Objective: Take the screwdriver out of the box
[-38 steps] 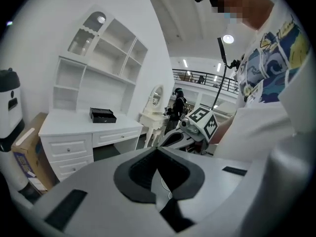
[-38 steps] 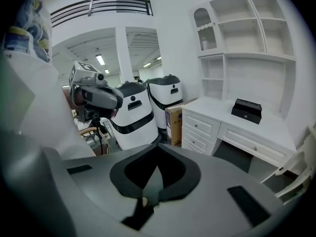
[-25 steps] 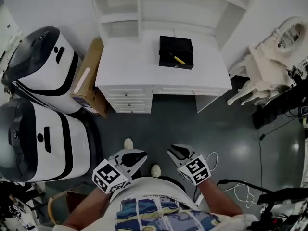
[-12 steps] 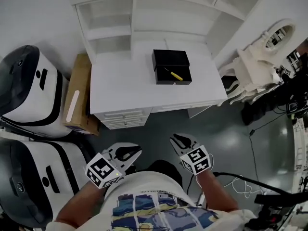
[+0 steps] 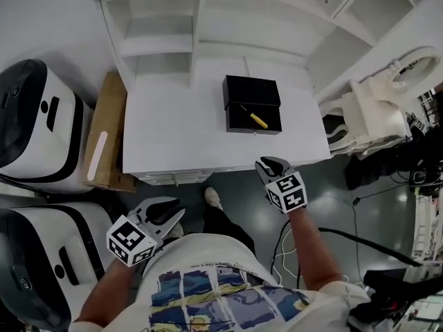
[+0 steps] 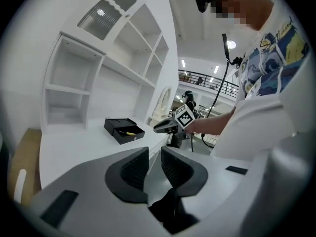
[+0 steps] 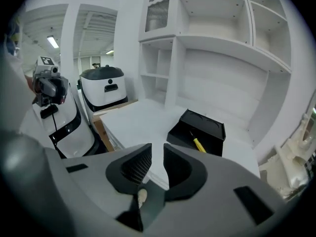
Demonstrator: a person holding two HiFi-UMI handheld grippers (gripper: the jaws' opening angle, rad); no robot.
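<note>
The left gripper (image 5: pixel 174 214) and right gripper (image 5: pixel 267 163) were empty, jaws slightly apart, the right's just closing; it needed widening before straddling the upper-centre screwdriver (image 5: pixel 258 120).

The head view looks steeply down from above the person onto the white desk (image 5: pixel 173 130), well off from it, with the left gripper (image 5: pixel 173 211) and right gripper (image 5: pixel 270 164) low in frame; the left gripper view sits low beside the desk's edge and faces across its top; the right gripper view slants down over the desk toward the shelves (image 7: pixel 212 48); all three share the desk and the black box (image 5: pixel 252 104); each gripper view catches the other gripper.
</note>
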